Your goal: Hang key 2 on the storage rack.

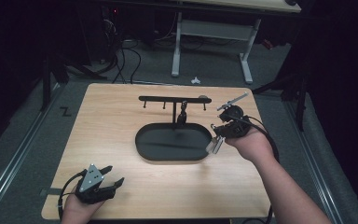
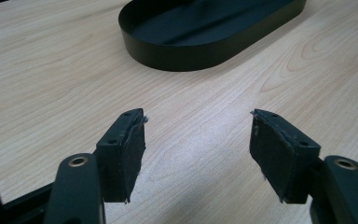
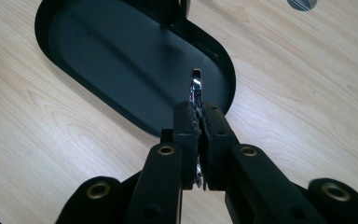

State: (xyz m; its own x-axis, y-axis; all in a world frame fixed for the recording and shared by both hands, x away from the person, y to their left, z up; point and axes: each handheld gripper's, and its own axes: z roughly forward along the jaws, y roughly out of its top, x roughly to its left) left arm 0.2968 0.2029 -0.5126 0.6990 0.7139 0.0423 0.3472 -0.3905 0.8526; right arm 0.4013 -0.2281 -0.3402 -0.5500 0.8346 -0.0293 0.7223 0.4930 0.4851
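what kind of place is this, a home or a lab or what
Probably a lab or recording studio: a bare wooden table on grey carpet, dark surroundings, loose cables on the floor behind, and an adjustable desk frame beyond.

**Handheld two-jaw tools: appearance**

Left tool (image 1: 109, 178): matte black body carrying a grey three-cornered plate with dark screw dots; a black cable loops off at 9 o'clock. Its jaws bear black pads (image 2: 131, 154) with frayed edges, and brass-ringed pivots. Right tool (image 1: 216, 136): black, with brass rivets and a trailing black cable. Forearms are bare, without sleeves.
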